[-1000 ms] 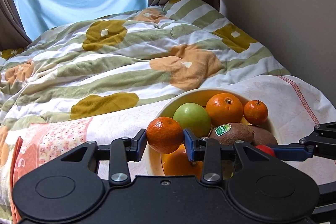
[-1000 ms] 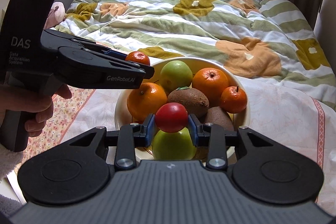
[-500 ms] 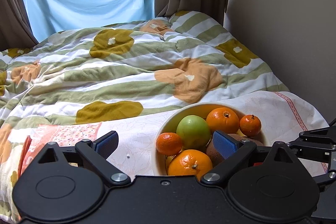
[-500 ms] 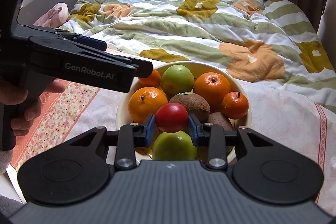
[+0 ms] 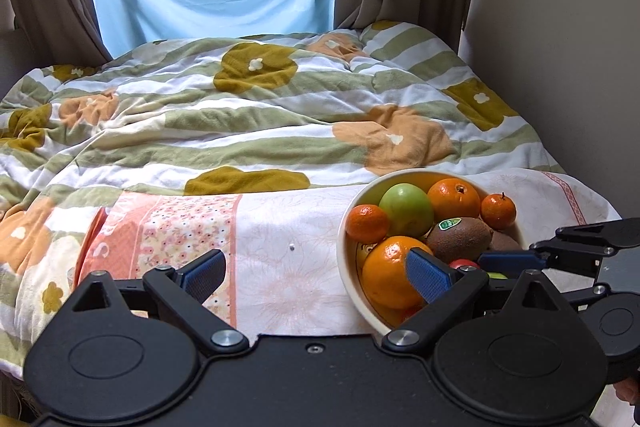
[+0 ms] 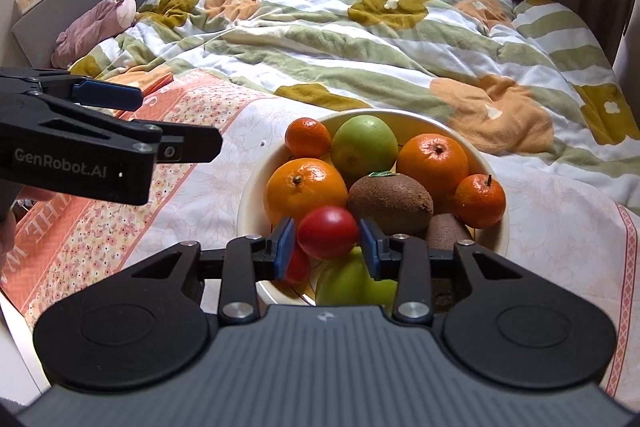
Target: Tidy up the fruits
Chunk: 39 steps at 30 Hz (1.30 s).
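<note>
R gripper (image 6: pixel 327 247): jaws opening, red fruit (image 6: pixel 327 231) between pads w/ slim gaps each side, sitting on the pile at the bowl's (image 6: pixel 505 223) near edge. L gripper (image 5: pixel 316 277) wide open, empty, just left of bowl. No loose fruit visible outside bowl; task looks near done, only withdrawal left.

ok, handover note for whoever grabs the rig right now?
Left gripper: open, empty, off to the left of the bowl.
Right gripper: jaws opening around the red fruit, which sits on the pile between the pads.
Bowl on the bedspread holds oranges, mandarins, green apples, kiwis.
Done: no loose fruit in view.
Left: back the right gripper out without nudging the red fruit.
</note>
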### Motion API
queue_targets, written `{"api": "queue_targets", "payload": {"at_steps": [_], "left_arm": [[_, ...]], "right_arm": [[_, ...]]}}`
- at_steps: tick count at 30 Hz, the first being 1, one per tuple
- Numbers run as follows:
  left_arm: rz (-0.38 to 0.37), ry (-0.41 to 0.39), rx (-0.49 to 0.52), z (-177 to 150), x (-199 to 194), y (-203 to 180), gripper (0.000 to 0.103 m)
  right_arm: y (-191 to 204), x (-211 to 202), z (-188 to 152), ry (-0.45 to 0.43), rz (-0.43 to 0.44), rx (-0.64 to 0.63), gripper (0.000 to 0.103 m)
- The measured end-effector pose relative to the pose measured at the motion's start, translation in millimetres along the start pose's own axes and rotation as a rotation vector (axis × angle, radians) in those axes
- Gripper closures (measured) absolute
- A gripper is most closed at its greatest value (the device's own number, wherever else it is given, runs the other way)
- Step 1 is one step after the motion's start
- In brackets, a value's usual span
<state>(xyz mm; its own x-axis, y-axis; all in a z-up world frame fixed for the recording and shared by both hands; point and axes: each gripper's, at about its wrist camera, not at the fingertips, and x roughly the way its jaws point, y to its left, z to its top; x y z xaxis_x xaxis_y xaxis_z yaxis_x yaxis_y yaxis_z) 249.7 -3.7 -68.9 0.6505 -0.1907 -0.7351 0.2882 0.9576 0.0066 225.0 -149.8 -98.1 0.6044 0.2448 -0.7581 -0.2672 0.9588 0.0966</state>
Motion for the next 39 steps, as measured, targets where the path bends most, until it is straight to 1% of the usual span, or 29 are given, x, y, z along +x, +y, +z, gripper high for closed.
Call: {"api": "queue_targets", "payload": {"at_steps": [1, 2, 5, 8, 14, 19, 23, 27, 29, 32, 35, 39], "left_arm": [[0.005, 0.0, -0.002, -1, -2, 1, 0.004], [0.009, -0.001, -0.004, -3, -5, 2, 0.004], [0.017, -0.005, -0.009, -7, -12, 4, 0.004], [0.018, -0.013, -0.016, -10, -22, 6, 0.004], [0.017, -0.073, -0.017, -12, -53, 6, 0.004], [0.016, -0.136, -0.016, -15, -89, 7, 0.004], [0.012, -0.186, -0.025, -20, -121, 8, 0.004], [0.017, -0.234, -0.031, -28, -153, 5, 0.003], [0.032, -0.257, -0.028, -34, -169, 4, 0.0], [0.052, -0.284, -0.021, -43, -188, 2, 0.0], [0.076, -0.289, -0.023, -53, -203, 0, 0.0], [0.066, -0.279, -0.041, -66, -216, -3, 0.0]], "right_arm": [[1, -2, 0, -0.009, -0.006, -0.002, 0.017], [1, -4, 0, -0.014, -0.008, 0.002, 0.0], [0, -11, -2, -0.024, -0.003, 0.023, 0.0], [1, -17, -4, -0.024, -0.016, 0.03, 0.0], [9, -51, -3, -0.087, -0.05, 0.033, 0.0], [17, -92, -3, -0.145, -0.101, 0.049, 0.0], [22, -134, -3, -0.189, -0.118, 0.108, 0.0], [34, -177, -7, -0.226, -0.187, 0.137, 0.0], [41, -196, -12, -0.239, -0.221, 0.155, 0.0], [49, -219, -19, -0.242, -0.268, 0.186, 0.0], [56, -234, -30, -0.221, -0.315, 0.195, 0.0], [67, -244, -46, -0.192, -0.354, 0.196, 0.0]]}}
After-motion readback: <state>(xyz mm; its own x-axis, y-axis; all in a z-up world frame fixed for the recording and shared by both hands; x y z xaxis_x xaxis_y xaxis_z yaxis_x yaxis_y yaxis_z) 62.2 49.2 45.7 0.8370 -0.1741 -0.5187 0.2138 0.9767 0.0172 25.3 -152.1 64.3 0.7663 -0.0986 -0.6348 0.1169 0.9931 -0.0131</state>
